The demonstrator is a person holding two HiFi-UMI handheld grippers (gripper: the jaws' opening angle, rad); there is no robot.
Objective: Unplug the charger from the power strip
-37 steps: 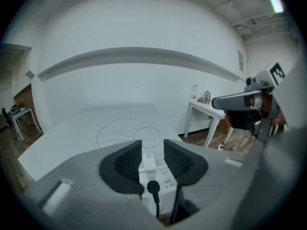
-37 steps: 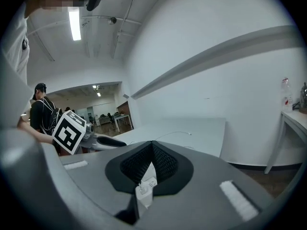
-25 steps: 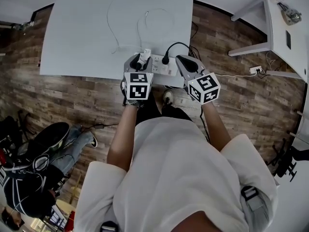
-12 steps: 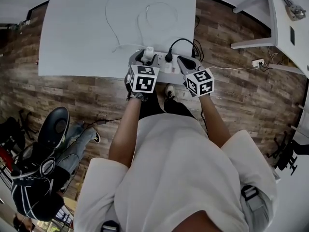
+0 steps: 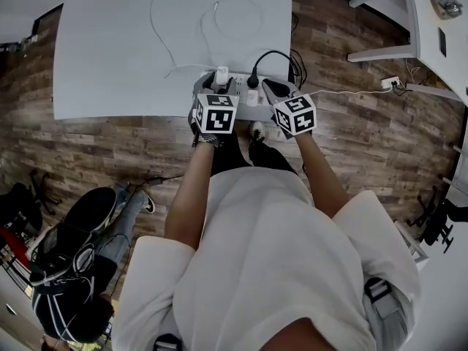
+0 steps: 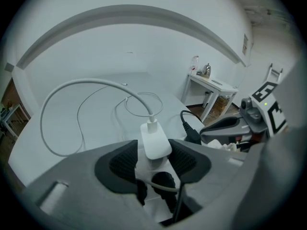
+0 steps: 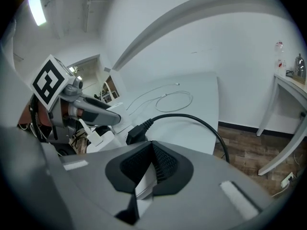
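Plank floor (image 5: 110,145) under a white table (image 5: 117,50), seen from above; a second white table (image 5: 431,20) stands at far right and a seated person (image 5: 73,269) occupies the near left.

The wearer's white shirt (image 5: 270,269) fills the near field, with both forearms reaching to the table's near edge.

Left gripper (image 6: 154,159), marker cube (image 5: 213,112) uppermost: its jaws have just been opening and stand spread, one dark ribbed pad (image 6: 124,164) on each side of the charger, which stands between them. Whether either pad touches the charger's sides is not clear.

Right gripper (image 7: 152,164), just right of the left one: jaws pressed together with nothing pinched, tips over the right part of the power strip.

Power strip (image 5: 252,101): white, lying along the near edge of the table, between and beneath the two grippers.

White cable (image 6: 86,82): runs from the charger's top and lies in loose loops across the far tabletop.

Black cable (image 7: 192,119): arcs off the table's right edge.

Charger (image 6: 154,140): white block, upright, seated in the strip's left part.

Black plug (image 7: 139,131): seated in the strip, right of the charger.
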